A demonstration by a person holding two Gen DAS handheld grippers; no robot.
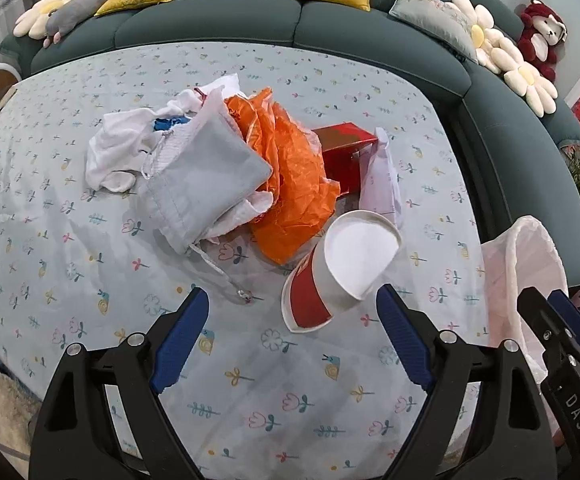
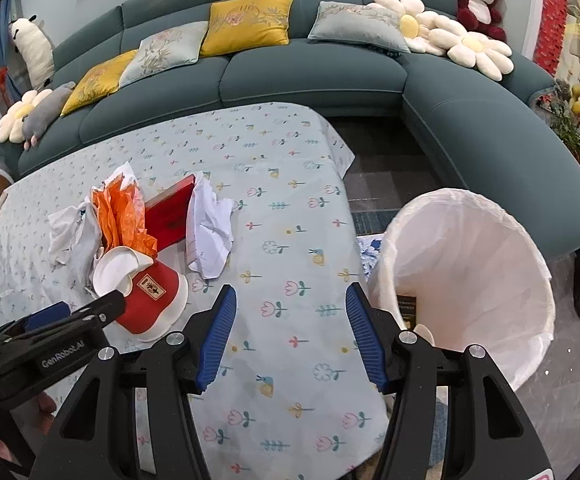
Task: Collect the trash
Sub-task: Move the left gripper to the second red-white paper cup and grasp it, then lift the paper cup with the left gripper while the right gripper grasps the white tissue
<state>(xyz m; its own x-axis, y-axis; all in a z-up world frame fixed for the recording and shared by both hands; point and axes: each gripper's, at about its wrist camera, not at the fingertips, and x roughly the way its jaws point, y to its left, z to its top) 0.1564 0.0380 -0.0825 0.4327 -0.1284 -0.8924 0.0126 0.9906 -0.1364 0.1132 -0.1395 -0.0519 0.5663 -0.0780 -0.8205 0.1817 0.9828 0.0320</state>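
Lying on flowered tablecloth [image 1: 90, 248]: crushed paper cup [image 1: 341, 268], red and white, tipped on its side, mouth facing up-right; orange bag [image 1: 290, 168] just behind, touching it; grey pouch [image 1: 206, 176] with white cloth [image 1: 118, 152] to the left; red box [image 1: 341, 152] and crumpled paper [image 2: 210, 228] behind. Hovering over the cup: left gripper [image 1: 290, 300], jaws standing wide apart, holding nothing, right fingertip [image 1: 389, 300] just beside the cup's rim. Hovering over bare cloth: right gripper [image 2: 290, 292], jaws parted, empty. Standing beside the table's right edge: bin [image 2: 489, 248] with pale liner, a dark item showing inside. Running behind: green sofa [image 2: 309, 68].
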